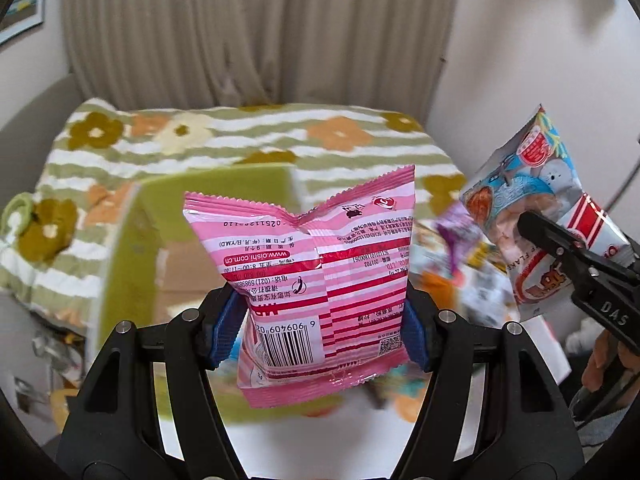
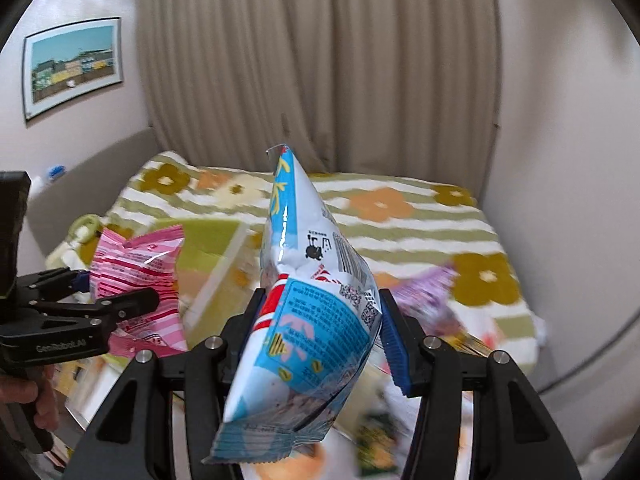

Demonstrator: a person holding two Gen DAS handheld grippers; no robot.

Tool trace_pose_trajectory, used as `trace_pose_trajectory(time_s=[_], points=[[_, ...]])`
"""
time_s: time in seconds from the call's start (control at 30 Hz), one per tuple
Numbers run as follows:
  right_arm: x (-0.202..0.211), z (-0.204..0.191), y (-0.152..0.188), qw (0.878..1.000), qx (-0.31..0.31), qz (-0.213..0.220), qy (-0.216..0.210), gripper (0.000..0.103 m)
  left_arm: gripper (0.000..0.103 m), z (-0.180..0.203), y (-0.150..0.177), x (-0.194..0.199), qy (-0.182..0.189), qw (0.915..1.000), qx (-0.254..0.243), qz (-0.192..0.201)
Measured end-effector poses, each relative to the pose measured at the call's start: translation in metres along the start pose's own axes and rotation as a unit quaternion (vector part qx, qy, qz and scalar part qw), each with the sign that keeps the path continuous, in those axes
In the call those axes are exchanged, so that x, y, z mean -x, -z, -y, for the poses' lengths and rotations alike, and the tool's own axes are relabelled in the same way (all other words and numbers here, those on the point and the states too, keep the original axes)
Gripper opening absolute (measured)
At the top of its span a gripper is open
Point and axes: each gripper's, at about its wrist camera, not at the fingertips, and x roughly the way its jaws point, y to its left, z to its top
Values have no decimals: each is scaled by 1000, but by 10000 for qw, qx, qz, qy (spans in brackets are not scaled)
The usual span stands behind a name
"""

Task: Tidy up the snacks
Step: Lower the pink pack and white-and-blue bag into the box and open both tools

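My left gripper (image 1: pixel 326 320) is shut on a pink striped snack bag (image 1: pixel 316 272) and holds it up in the air, barcode side facing the camera. It also shows in the right wrist view (image 2: pixel 138 280) at the left. My right gripper (image 2: pixel 320 332) is shut on a blue and white snack bag (image 2: pixel 312 312), held upright. That bag also shows at the right of the left wrist view (image 1: pixel 532 208). An open green box (image 1: pixel 168 232) sits on the bed behind the pink bag, its cardboard inside showing.
A bed with a green striped flower blanket (image 2: pixel 400 208) fills the middle. Several loose snack packets (image 1: pixel 460 264) lie blurred at its near edge, among them a purple one (image 2: pixel 424 300). Curtains (image 2: pixel 320 60) and a framed picture (image 2: pixel 72 68) are behind.
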Motion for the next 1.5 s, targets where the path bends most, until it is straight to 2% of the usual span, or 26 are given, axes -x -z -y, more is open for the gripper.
trace_pose_trajectory(time_s=[0.2, 0.43, 0.47, 0.53, 0.57, 0.6, 0.77, 0.97, 1.33, 1.4, 1.43, 1.47, 1.5], points=[[-51, -68, -37, 9992, -6, -82, -388, 49, 64, -83, -27, -21, -303, 9994, 21, -180], [-106, -121, -56, 9980, -212, -391, -443, 49, 65, -146, -47, -73, -248, 9975, -60, -655], [-112, -125, -57, 9978, -247, -443, -433, 49, 68, -150, -49, -82, -220, 9970, -89, -737], [-123, -129, -59, 9973, -321, -532, -400, 49, 83, -160, -54, -100, -220, 9958, -173, -874], [-128, -131, -60, 9971, -349, -569, -379, 49, 97, -161, -53, -102, -250, 9956, -199, -881], [-133, -133, -60, 9968, -375, -610, -357, 49, 102, -163, -54, -106, -279, 9956, -224, -869], [-151, -136, -56, 9953, -469, -798, -290, 49, 102, -176, -45, -111, -231, 9954, -142, -923], [-169, -143, -48, 9940, -366, -1012, -207, 49, 102, -195, -32, -98, -107, 9956, 339, -863], [-214, -144, -38, 9872, -348, -1530, -294, 50, 102, -204, -21, -96, -374, 9929, 664, -919], [-222, -143, -37, 9867, -363, -1567, -234, 52, 102, -202, -19, -97, -416, 9922, 680, -963], [-224, -142, -37, 9872, -375, -1531, -225, 59, 102, -200, -19, -97, -451, 9920, 662, -978], [-225, -142, -38, 9875, -378, -1512, -248, 77, 102, -199, -18, -97, -476, 9920, 643, -981], [-225, -141, -38, 9876, -368, -1499, -284, 86, 102, -197, -18, -97, -505, 9920, 619, -982]])
